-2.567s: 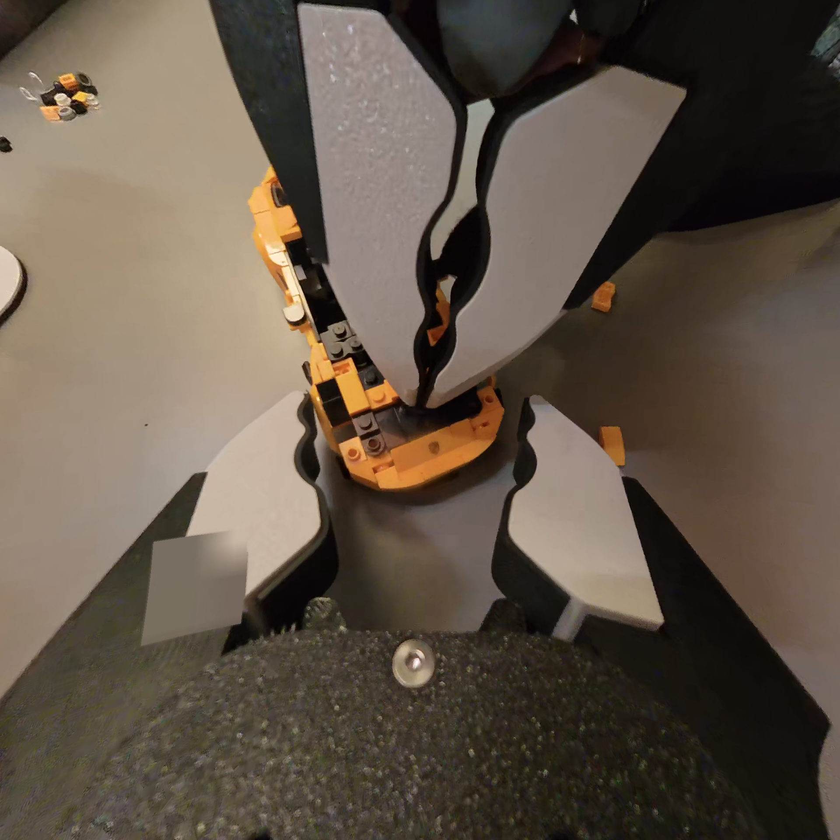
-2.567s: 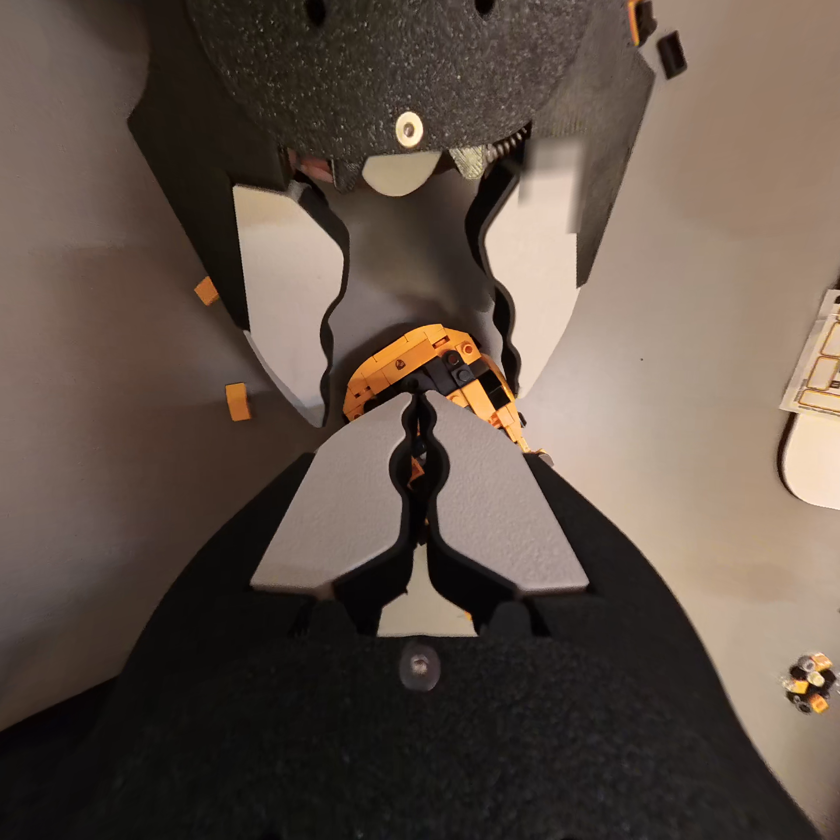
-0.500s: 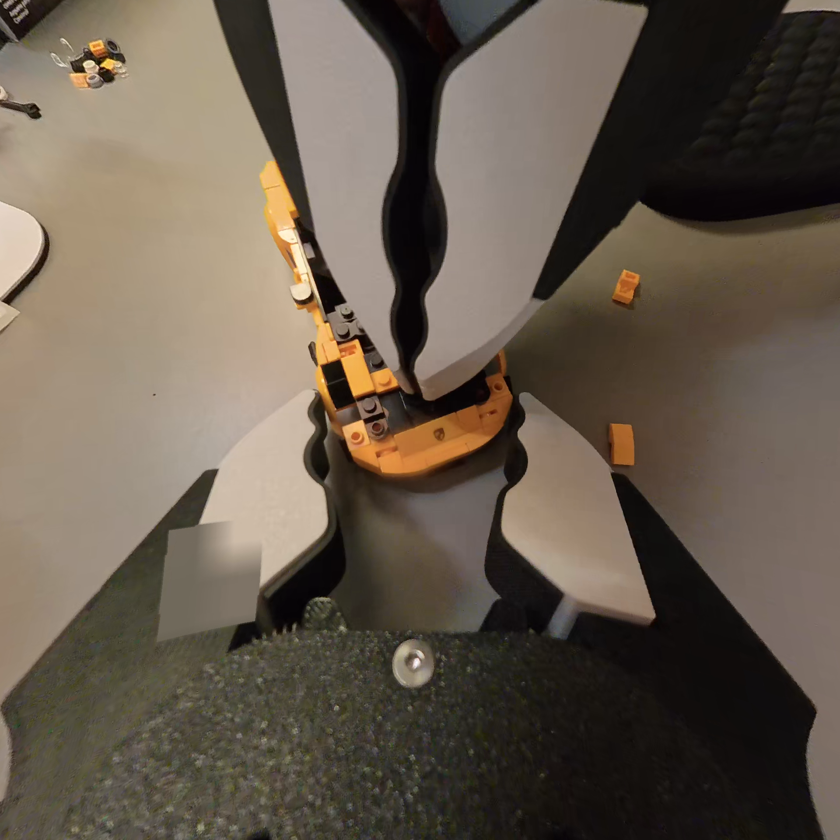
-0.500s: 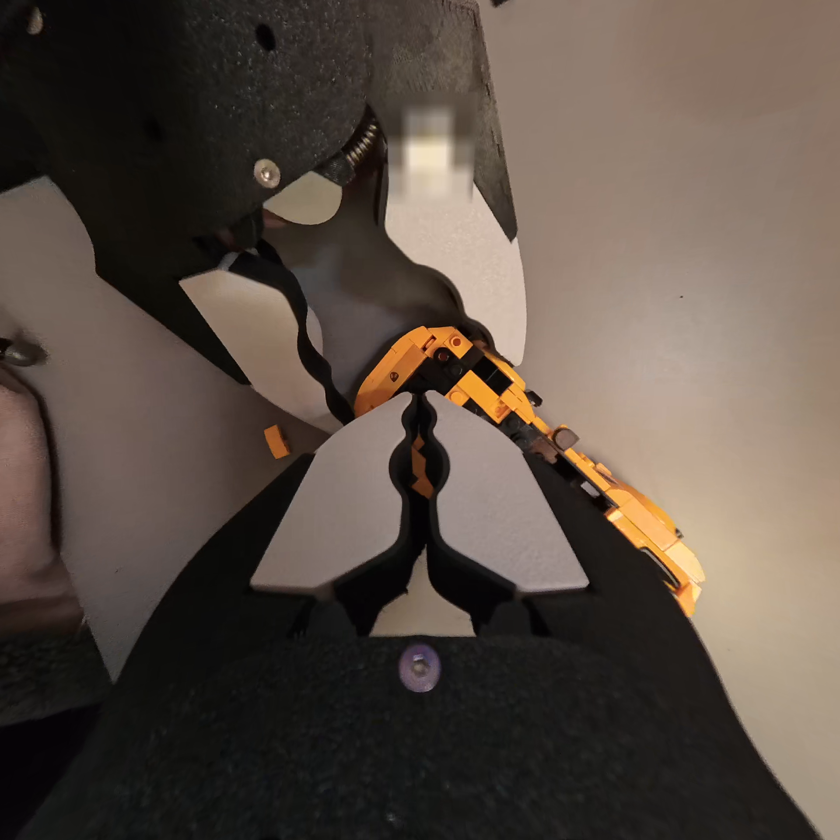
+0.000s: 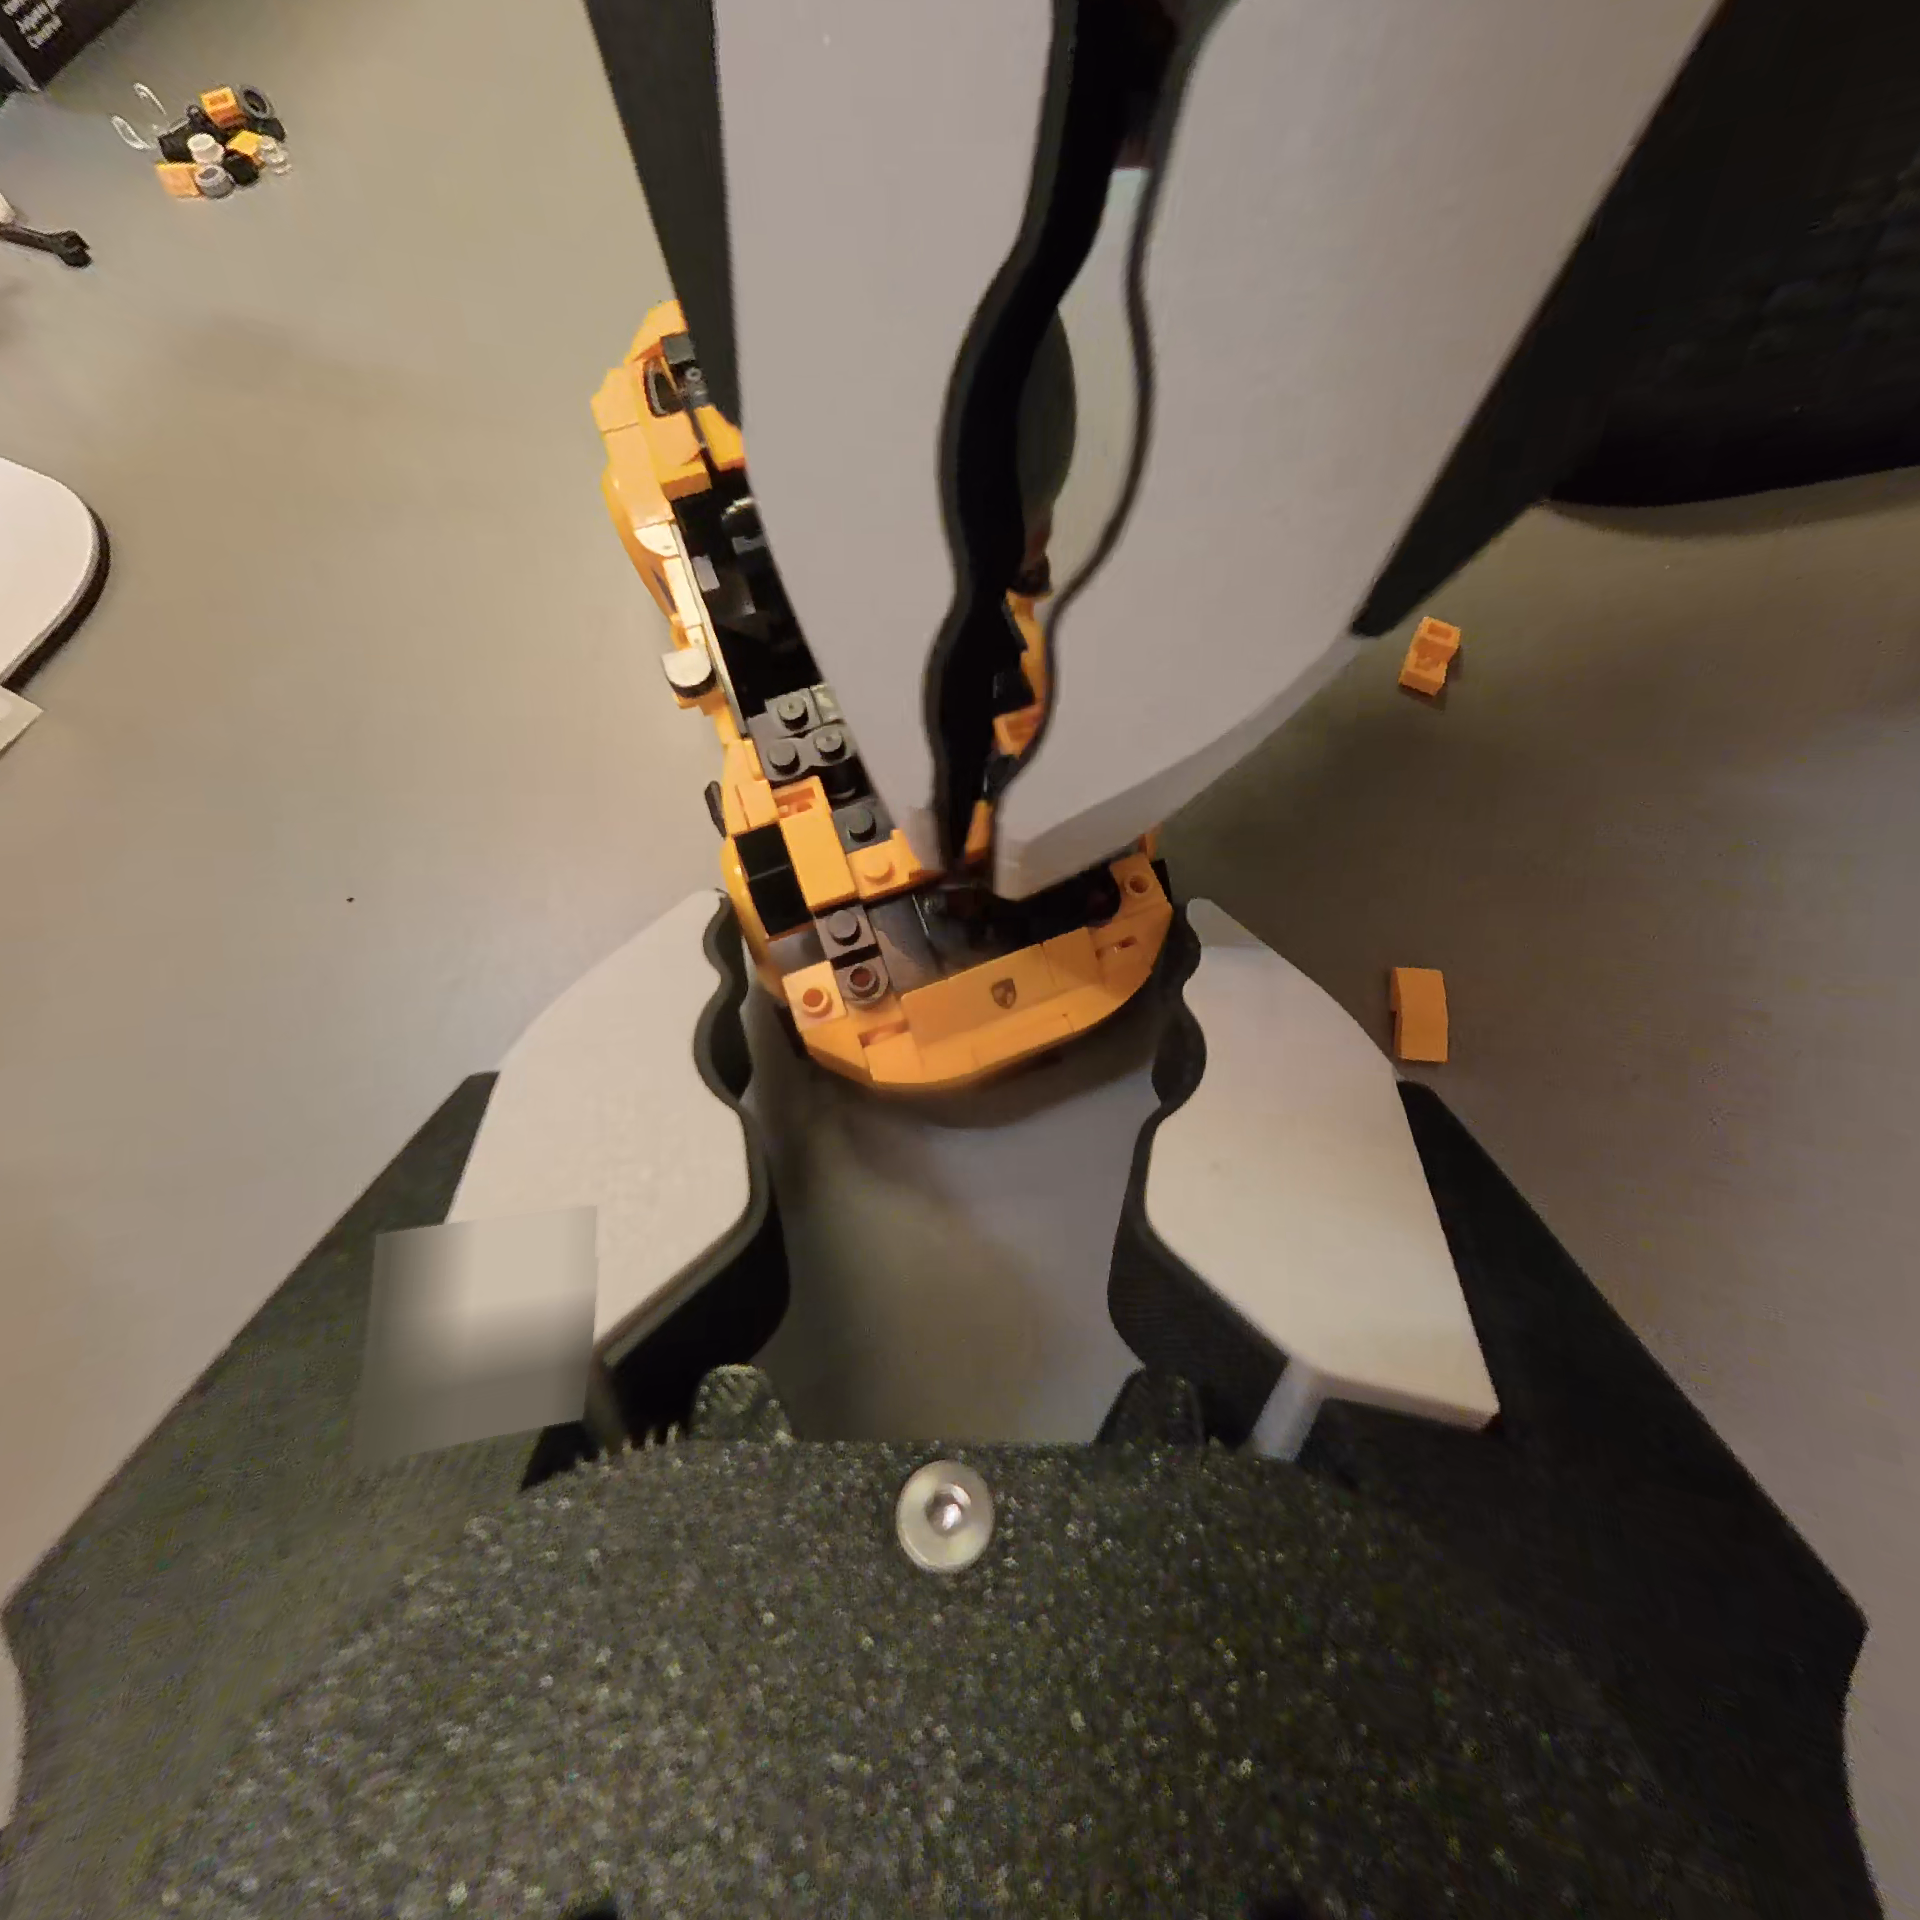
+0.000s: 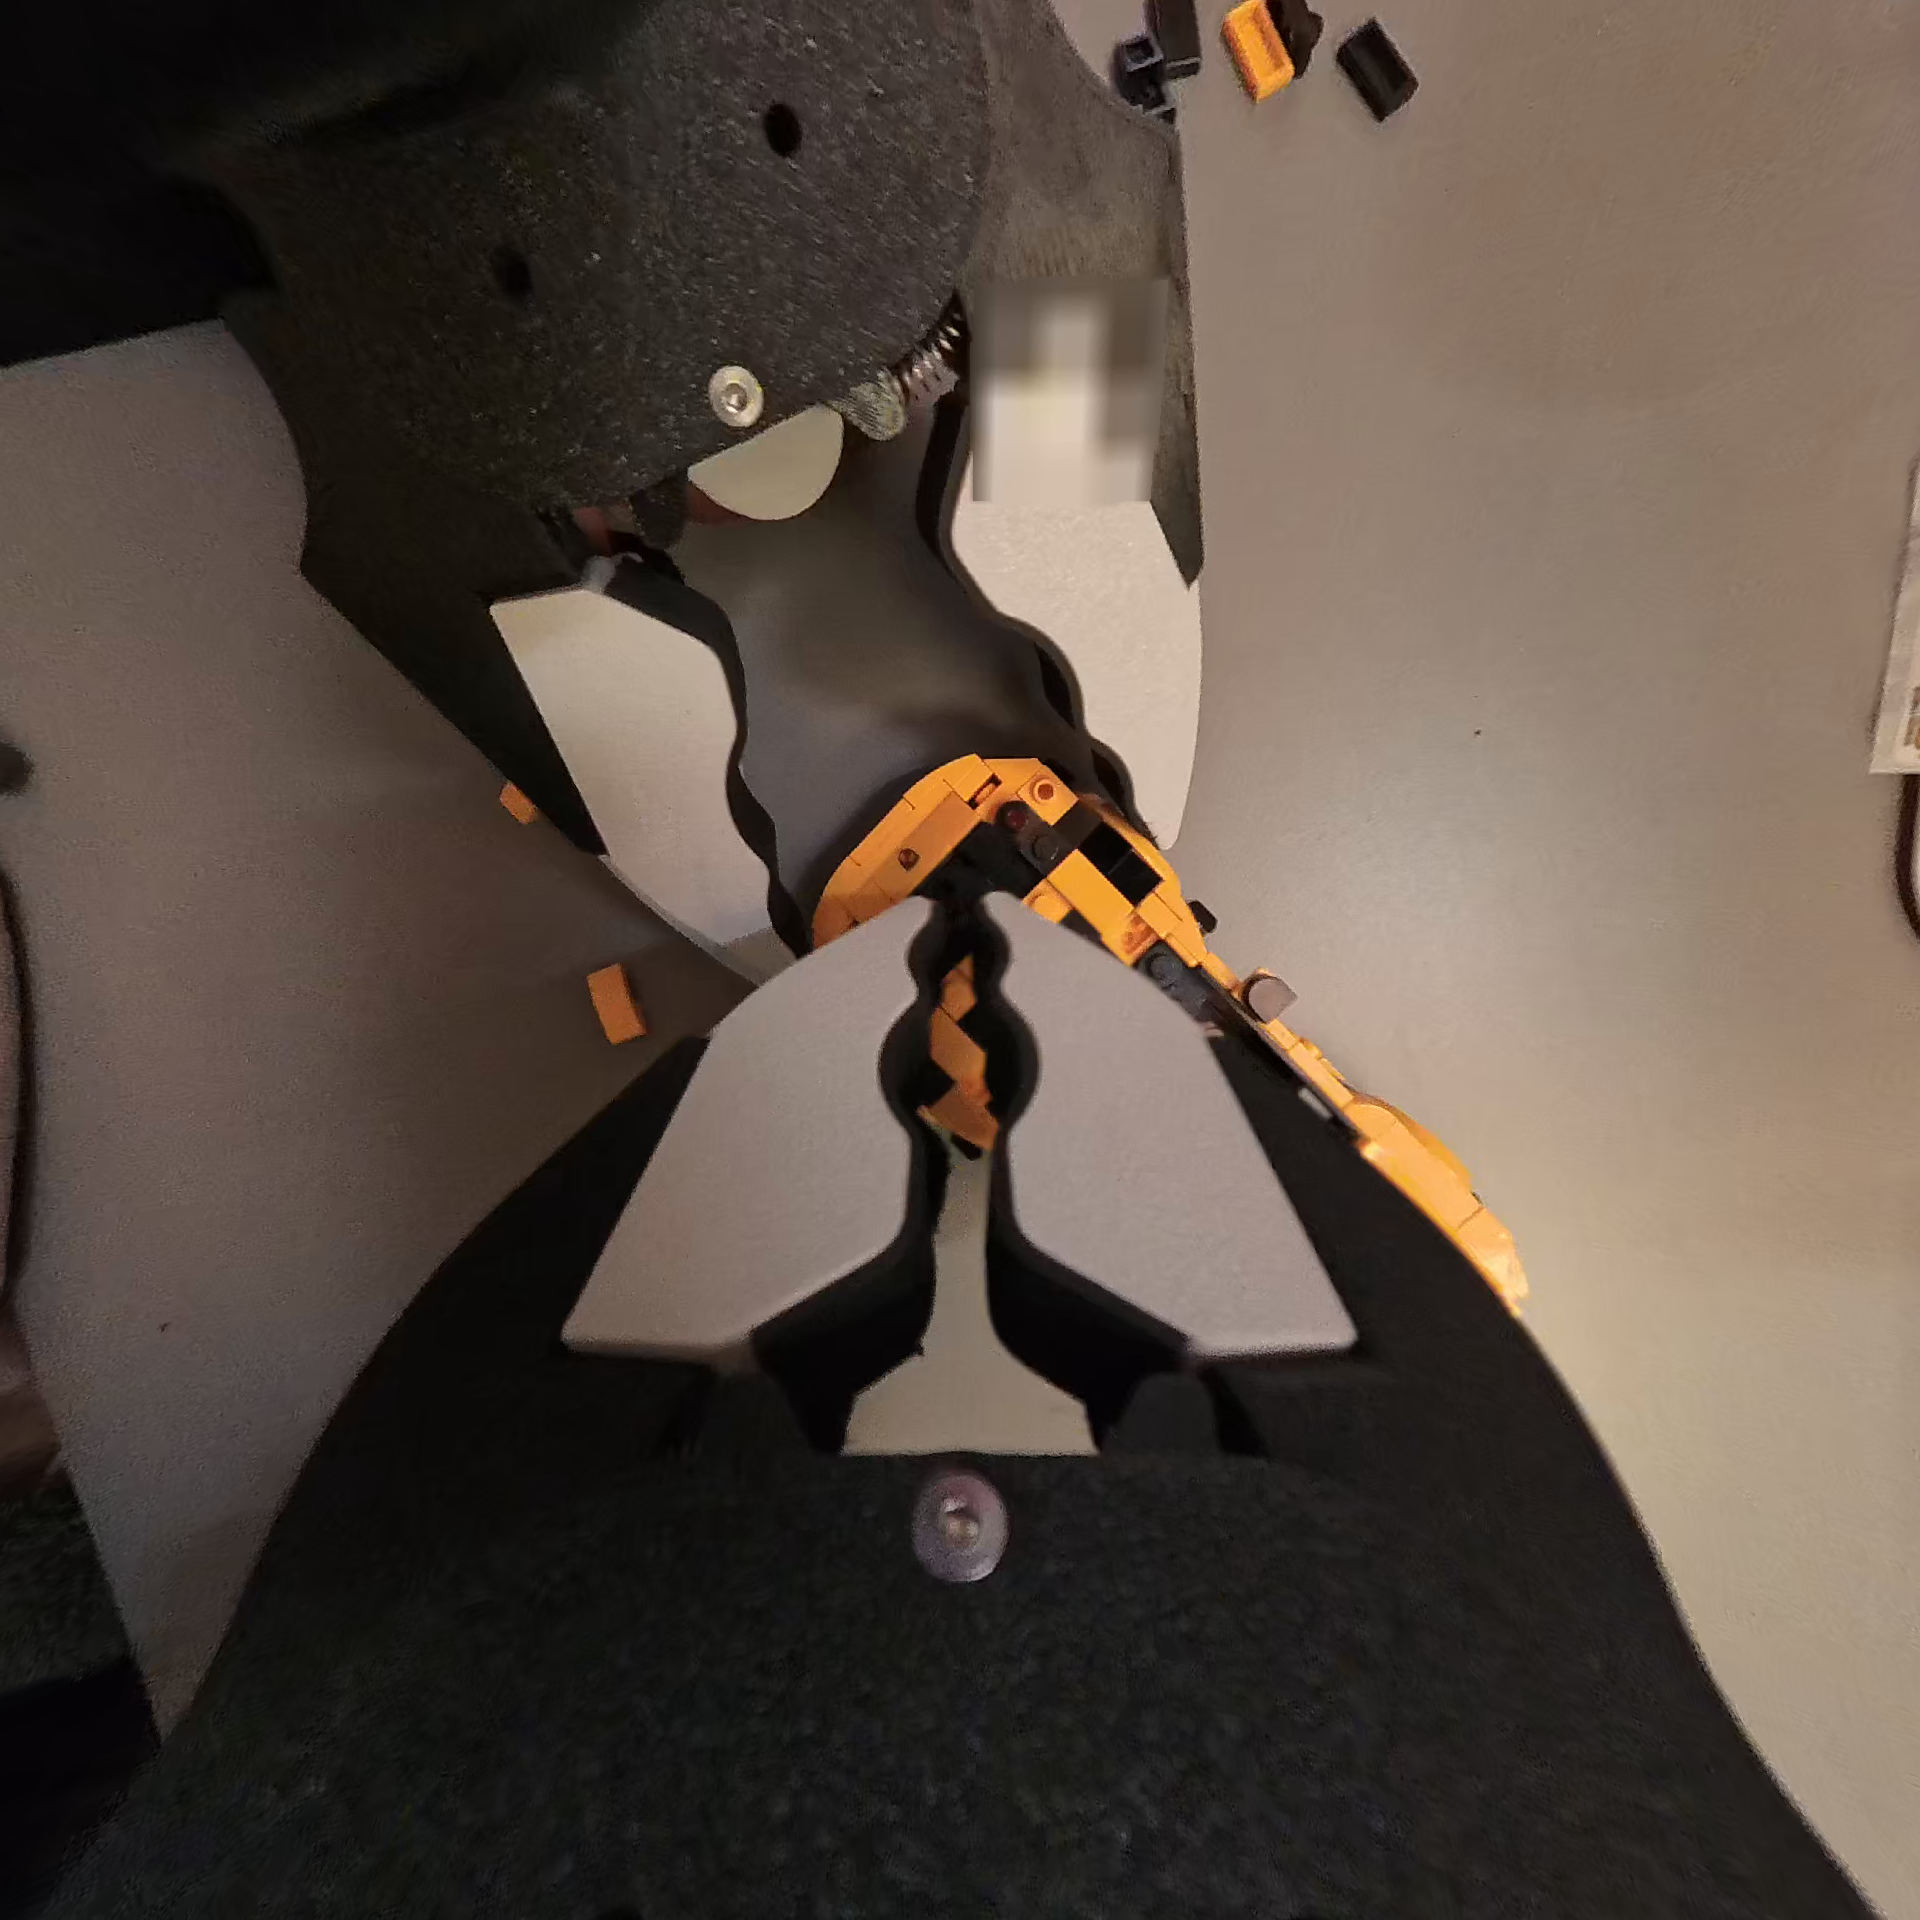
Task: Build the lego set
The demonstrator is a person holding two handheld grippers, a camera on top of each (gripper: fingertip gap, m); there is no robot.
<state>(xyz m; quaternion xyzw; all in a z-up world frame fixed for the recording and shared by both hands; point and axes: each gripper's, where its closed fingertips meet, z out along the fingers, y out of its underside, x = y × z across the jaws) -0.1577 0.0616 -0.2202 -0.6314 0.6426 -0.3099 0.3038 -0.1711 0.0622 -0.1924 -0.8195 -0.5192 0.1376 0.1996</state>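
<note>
An orange and black lego car [image 5: 935, 997] lies on the grey table, its nose toward my left gripper [image 5: 951, 925]. The left fingers [image 5: 623, 1081] sit against both sides of the nose and hold it. My right gripper [image 6: 956, 906] comes down from above, nearly shut, with its tips [image 5: 1023, 857] pressed on the black middle part just behind the nose. I cannot see whether a small piece is between the tips. In the right wrist view the car [image 6: 1132, 883] runs off to the right under the fingers, with the left gripper [image 6: 935, 790] beyond it.
Two loose orange bricks [image 5: 1418, 1013] [image 5: 1432, 655] lie right of the car. A pile of small pieces [image 5: 213, 140] is at far left, near a white board [image 5: 42, 561]. Black and orange pieces [image 6: 1257, 42] lie behind the left gripper. A black mesh seat [image 5: 1766, 312] is at upper right. My left and right fingertips are right by each other.
The right gripper has swung round above the car while its tips stayed on the front part. The left fingers have come in against the nose. The car has stayed put.
</note>
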